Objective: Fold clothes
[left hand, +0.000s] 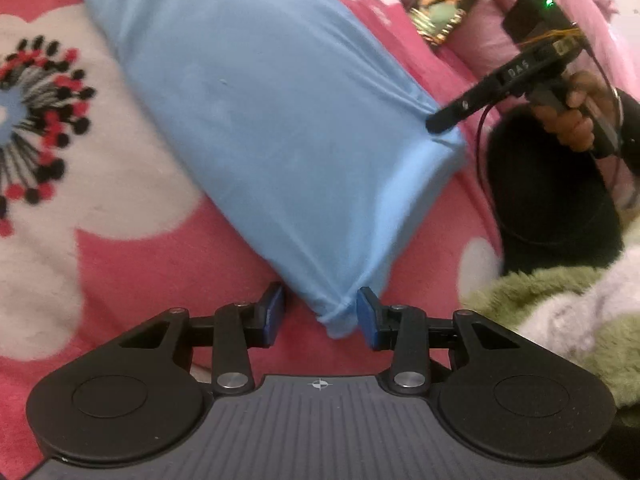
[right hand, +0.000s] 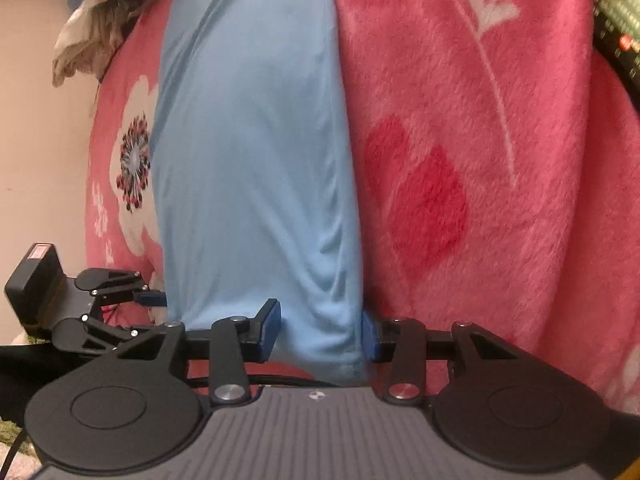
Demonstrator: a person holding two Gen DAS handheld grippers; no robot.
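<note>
A light blue garment (left hand: 260,120), folded into a long strip, lies on a pink flowered blanket (left hand: 140,272). My left gripper (left hand: 321,316) stands open at its near corner; the cloth touches only the right blue pad (left hand: 366,316). The right gripper (left hand: 436,124), held by a hand, shows side-on with its tip at the strip's other near corner. In the right wrist view the garment (right hand: 252,160) runs away from the right gripper (right hand: 320,334), whose jaws stand open with the strip's end filling the gap between them. The left gripper (right hand: 154,312) sits at the cloth's left edge.
A black garment (left hand: 552,208) and a green fluffy fabric (left hand: 560,312) lie to the right. A glossy packet (left hand: 444,8) rests on pink bedding at the back. A beige wall (right hand: 36,140), crumpled pale cloth (right hand: 92,20) and a dark device (right hand: 620,28) border the blanket (right hand: 500,160).
</note>
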